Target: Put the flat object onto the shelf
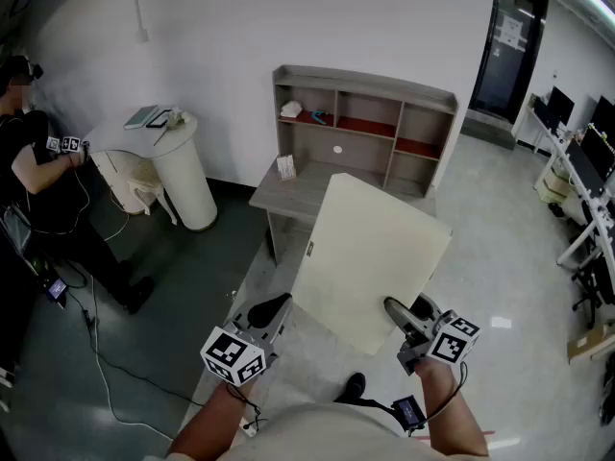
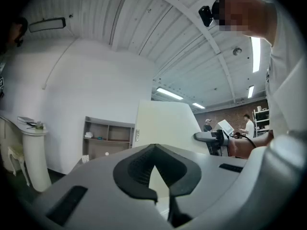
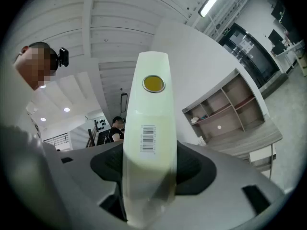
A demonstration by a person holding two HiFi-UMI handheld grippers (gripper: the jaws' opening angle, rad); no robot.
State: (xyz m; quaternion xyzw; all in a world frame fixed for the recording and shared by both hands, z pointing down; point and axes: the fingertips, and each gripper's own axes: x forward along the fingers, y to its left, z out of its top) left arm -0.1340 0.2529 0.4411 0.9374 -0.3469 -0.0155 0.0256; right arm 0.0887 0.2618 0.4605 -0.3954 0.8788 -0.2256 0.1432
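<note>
A large flat cream board (image 1: 370, 257) hangs tilted in the air in front of the grey shelf unit (image 1: 365, 123). My right gripper (image 1: 399, 312) is shut on its near lower edge. In the right gripper view the board's thick edge (image 3: 151, 128), with a barcode and a yellow dot, fills the gap between the jaws (image 3: 148, 176). My left gripper (image 1: 272, 310) sits at the board's lower left edge, its pads close together with nothing between them. In the left gripper view the board's face (image 2: 165, 123) stands beyond the jaws (image 2: 160, 186). The shelf (image 2: 108, 138) (image 3: 225, 109) is farther off.
A person in black (image 1: 38, 161) stands at the far left beside a white round pedestal (image 1: 183, 171). A cable (image 1: 106, 373) trails over the dark floor. Small items lie in the shelf's compartments (image 1: 290, 110). Desks with monitors (image 1: 586, 190) line the right side.
</note>
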